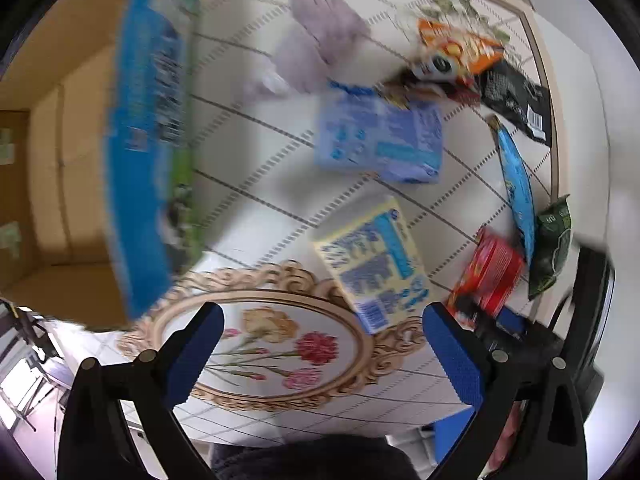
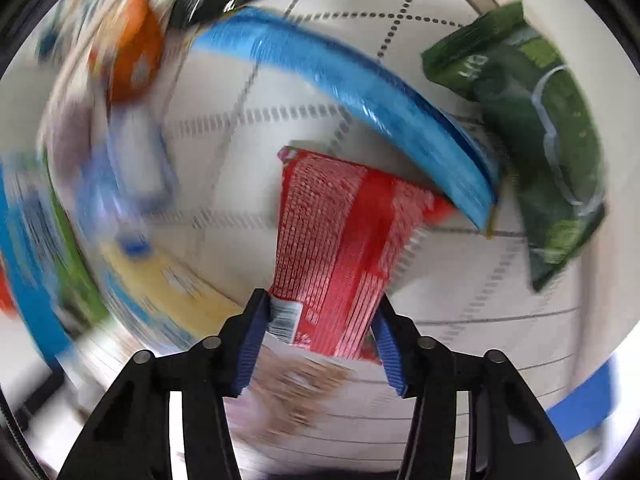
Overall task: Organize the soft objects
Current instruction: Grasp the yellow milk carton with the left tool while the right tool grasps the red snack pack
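both views motion-blurred. right tool (image 2: 320,320) is clamped on the near end of the red packet (image 2: 344,232), barcode end between the blue pads; from the left wrist view the same packet sits near the right table edge with a blue-padded tool on it. packet looks flat on the table (image 2: 480,320) or barely raised, can't tell which. a long blue pouch (image 2: 360,92) overlaps the red packet's far corner, and a green pouch (image 2: 540,140) lies just beside that, so a lift may drag the blue one.

left tool (image 1: 322,344) has its fingers wide apart, nothing between them, hovering over the flower-print oval on the tablecloth (image 1: 280,160).

a cardboard box (image 1: 60,160) stands at the left with a big blue-and-green pack (image 1: 148,140) at its opening, half in or leaning on the rim, too blurred to say. that looks like the drop spot, judging only from layout.

progress: early, i'd say. maybe one item at the box. left on the table: lilac gloves (image 1: 320,40), pale blue tissue pack (image 1: 380,140), yellow-blue pack (image 1: 372,264), orange snack bag (image 1: 460,52), black bag (image 1: 512,100), plus the blue pouch, green pouch and the red packet in hand. most of the sorting is undone.

next probably: lift red packet clear of the blue pouch and carry it toward the box.
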`<act>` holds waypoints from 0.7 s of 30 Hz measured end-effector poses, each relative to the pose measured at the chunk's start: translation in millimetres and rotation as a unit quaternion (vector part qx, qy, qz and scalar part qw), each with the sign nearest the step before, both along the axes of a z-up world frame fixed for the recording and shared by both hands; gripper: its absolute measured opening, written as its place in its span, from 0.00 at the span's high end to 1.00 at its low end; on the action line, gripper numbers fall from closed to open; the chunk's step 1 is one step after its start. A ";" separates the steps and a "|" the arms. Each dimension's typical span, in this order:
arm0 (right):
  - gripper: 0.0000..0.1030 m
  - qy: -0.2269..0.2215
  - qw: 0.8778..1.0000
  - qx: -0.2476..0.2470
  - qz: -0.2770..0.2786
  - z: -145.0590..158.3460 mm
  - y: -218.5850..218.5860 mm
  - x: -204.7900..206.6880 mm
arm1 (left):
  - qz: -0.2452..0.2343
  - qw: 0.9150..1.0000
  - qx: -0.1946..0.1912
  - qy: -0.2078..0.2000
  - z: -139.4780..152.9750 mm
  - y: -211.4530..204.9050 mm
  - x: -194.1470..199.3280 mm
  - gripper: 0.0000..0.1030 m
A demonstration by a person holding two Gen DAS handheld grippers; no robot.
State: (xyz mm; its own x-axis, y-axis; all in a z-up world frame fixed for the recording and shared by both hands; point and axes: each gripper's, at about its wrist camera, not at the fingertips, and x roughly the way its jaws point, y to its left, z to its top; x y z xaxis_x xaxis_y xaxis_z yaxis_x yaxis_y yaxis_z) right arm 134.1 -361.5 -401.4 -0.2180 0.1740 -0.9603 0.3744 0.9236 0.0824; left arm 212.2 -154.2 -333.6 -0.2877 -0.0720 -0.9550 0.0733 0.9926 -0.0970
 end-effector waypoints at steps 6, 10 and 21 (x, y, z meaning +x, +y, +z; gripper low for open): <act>0.42 -0.004 0.998 -0.036 0.058 -7.8 10.4 -32.4 | 0.017 0.999 -0.006 0.046 -42.6 -25.3 2.8 0.01; 0.41 -0.016 0.999 -0.031 0.010 -23.7 7.9 -38.1 | 0.031 0.997 0.004 0.069 -74.7 -37.4 5.7 0.01; 0.47 -0.013 0.999 -0.040 0.005 -56.2 9.4 -49.9 | -0.107 0.991 0.079 0.009 -97.4 -63.4 -29.6 0.38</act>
